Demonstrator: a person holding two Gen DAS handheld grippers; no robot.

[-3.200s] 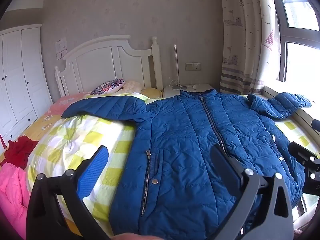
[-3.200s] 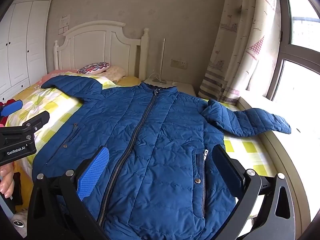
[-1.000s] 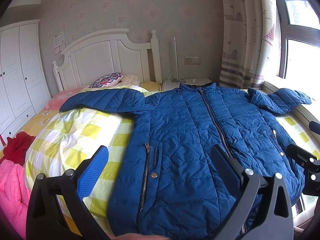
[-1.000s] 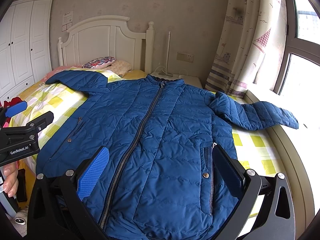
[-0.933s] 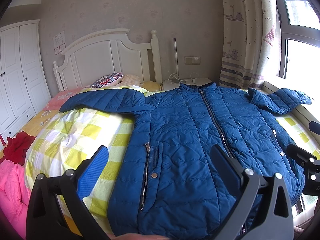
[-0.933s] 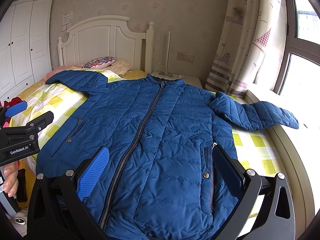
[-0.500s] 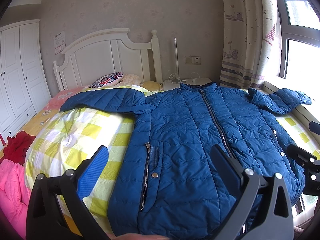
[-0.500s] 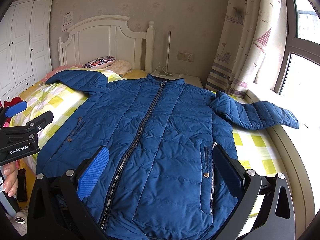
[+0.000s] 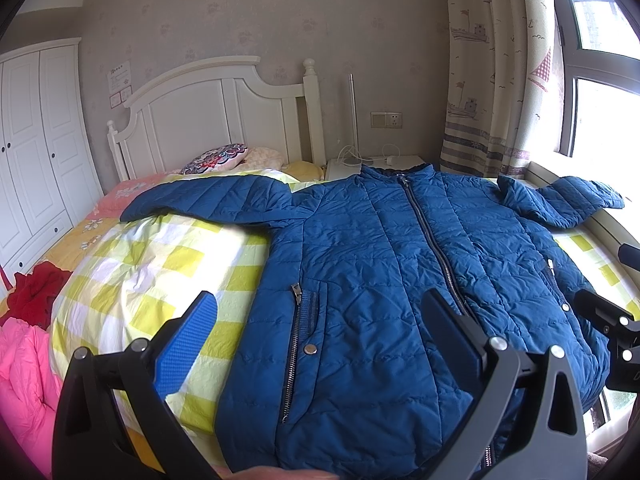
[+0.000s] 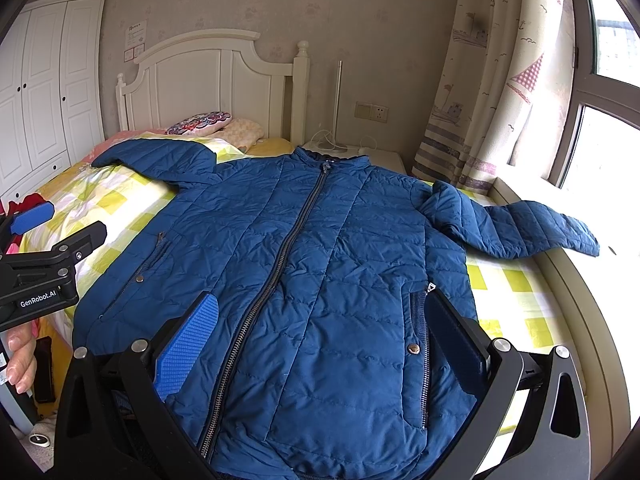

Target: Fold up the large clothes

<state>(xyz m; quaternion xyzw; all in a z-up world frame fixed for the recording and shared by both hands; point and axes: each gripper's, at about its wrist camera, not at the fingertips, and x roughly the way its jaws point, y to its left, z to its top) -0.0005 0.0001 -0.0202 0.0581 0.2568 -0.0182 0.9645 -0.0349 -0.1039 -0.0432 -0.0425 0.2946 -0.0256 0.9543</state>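
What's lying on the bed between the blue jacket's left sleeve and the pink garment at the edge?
In the left wrist view, only the yellow-checked quilt lies between the blue jacket's sleeve and the pink garment; a red garment sits just beside the pink one.

Jacket (image 10: 320,280) hem at 6 o'clock hidden behind right gripper (image 10: 320,336); left gripper (image 9: 316,336) likewise masks it.

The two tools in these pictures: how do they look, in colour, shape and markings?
Each tool, left and right, is a black forked frame with silver screw heads. Both carry two flat fingers: one textured blue pad and one dark pad. White lettering "GenRobot.AI" marks the left tool's body. No cables or sleeves show.
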